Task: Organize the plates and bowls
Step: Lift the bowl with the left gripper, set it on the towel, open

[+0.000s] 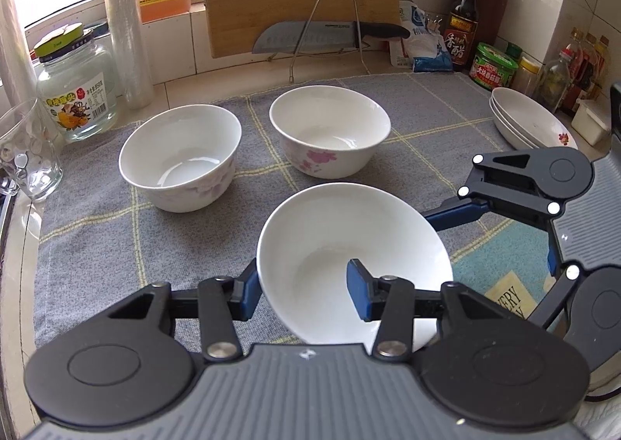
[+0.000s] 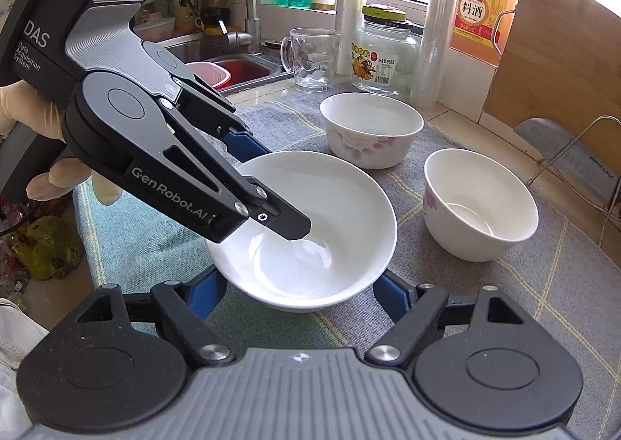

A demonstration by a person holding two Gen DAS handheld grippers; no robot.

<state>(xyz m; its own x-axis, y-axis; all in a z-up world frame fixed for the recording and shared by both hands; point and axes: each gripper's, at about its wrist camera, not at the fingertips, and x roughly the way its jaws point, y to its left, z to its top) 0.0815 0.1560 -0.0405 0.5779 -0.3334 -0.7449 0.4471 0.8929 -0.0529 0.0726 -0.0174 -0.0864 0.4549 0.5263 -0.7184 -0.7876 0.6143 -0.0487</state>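
A plain white bowl (image 1: pixel 349 246) sits tilted on the grey checked cloth (image 1: pixel 97 238). My left gripper (image 1: pixel 300 290) is shut on its near rim, with one blue pad inside the bowl and the other outside. In the right wrist view my right gripper (image 2: pixel 299 290) holds the same bowl (image 2: pixel 310 257), its pads against the lower sides. The left gripper (image 2: pixel 271 184) reaches in there from the upper left. Two floral bowls (image 1: pixel 180 156) (image 1: pixel 330 133) stand upright and apart behind it. Stacked white plates (image 1: pixel 528 122) lie at the far right.
A glass mug (image 1: pixel 27 153) and a jar (image 1: pixel 73 90) stand at the cloth's left edge. A knife on a wire rack (image 1: pixel 330 36) leans by a cutting board at the back. Sauce bottles (image 1: pixel 462 21) crowd the back right. The sink (image 2: pixel 233 63) is beyond the cloth.
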